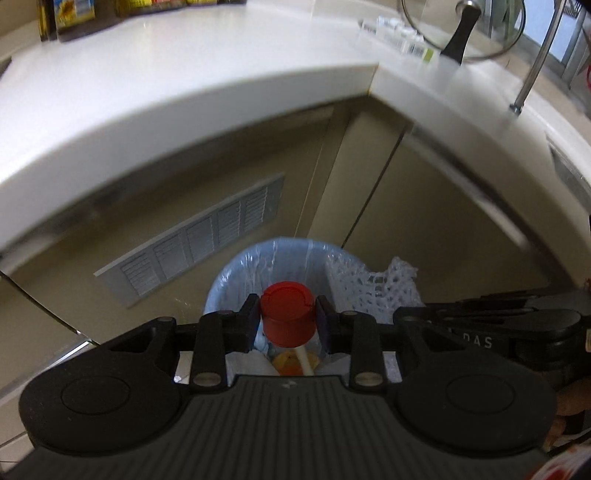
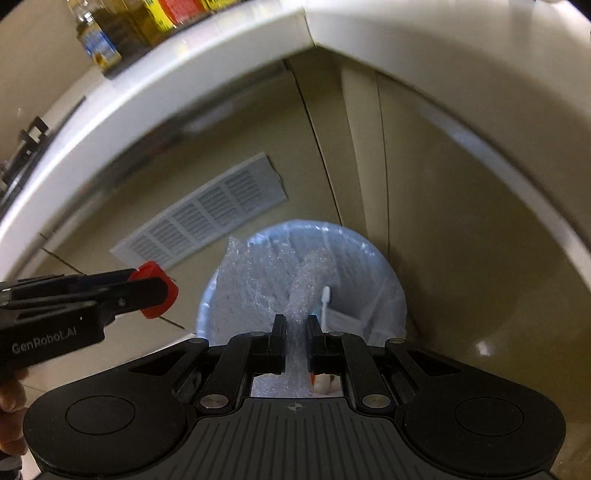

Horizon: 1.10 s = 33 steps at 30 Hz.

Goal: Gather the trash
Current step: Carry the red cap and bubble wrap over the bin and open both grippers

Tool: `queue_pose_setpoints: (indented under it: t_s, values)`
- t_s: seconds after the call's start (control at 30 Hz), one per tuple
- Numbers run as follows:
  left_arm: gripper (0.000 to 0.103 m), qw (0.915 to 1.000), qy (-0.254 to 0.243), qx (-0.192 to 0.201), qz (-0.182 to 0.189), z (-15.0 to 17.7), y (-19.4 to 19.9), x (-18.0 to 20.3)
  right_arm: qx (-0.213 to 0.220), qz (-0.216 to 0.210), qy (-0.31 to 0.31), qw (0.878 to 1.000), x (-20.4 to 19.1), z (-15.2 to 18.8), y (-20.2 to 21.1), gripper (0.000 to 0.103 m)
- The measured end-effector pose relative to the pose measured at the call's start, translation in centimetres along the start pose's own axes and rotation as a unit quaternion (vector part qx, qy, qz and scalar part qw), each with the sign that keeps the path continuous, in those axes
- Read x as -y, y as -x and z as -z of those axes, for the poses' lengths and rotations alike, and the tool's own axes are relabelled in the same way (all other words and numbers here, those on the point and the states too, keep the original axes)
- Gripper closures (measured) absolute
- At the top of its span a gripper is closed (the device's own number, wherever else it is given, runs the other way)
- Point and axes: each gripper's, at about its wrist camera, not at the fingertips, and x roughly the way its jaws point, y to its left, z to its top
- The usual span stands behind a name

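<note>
My left gripper is shut on a red bottle cap and holds it above a round trash bin lined with a pale blue bag. The same cap shows at the left of the right wrist view, left of the bin. My right gripper is shut on a sheet of clear bubble wrap that hangs over the bin's opening. The wrap also shows in the left wrist view. A white stick and orange scraps lie inside the bin.
The bin stands on the floor in an inner corner of beige cabinets under a white countertop. A grey vent grille is in the left cabinet face. On the counter are a glass pot lid, bottles and a metal post.
</note>
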Motion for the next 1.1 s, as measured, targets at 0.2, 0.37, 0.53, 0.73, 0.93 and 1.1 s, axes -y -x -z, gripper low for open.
queue_pose_setpoints:
  t_s: [0.2, 0.37, 0.53, 0.73, 0.93, 1.1]
  values:
    - [0.074, 0.9996, 0.007, -0.024, -0.014, 1.2, -3.0, -0.3, -0.019, 0.016, -0.013, 1.000, 1.1, -0.1, -3.4, 0.092]
    - [0.074, 0.9993, 0.013, -0.032, -0.015, 1.4, -4.9, -0.4, -0.028, 0.024, -0.028, 0.999, 1.8, -0.4, -5.9, 0.092]
    - [0.074, 0.9991, 0.016, -0.037, -0.015, 1.3, -6.5, -0.4, -0.027, 0.030, -0.044, 0.998, 2.7, -0.7, -7.6, 0.092]
    - [0.074, 0.9987, 0.022, -0.044, -0.016, 1.3, -7.5, -0.7, -0.032, 0.026, -0.077, 0.996, 3.7, -1.2, -8.9, 0.091]
    - [0.074, 0.9982, 0.026, -0.050, -0.019, 1.3, -8.0, -0.8, -0.027, 0.018, -0.095, 0.995, 4.4, -1.7, -9.2, 0.074]
    - [0.074, 0.9982, 0.024, -0.053, -0.017, 1.2, -8.2, -0.8, -0.025, 0.018, -0.100, 0.995, 4.6, -1.8, -8.8, 0.068]
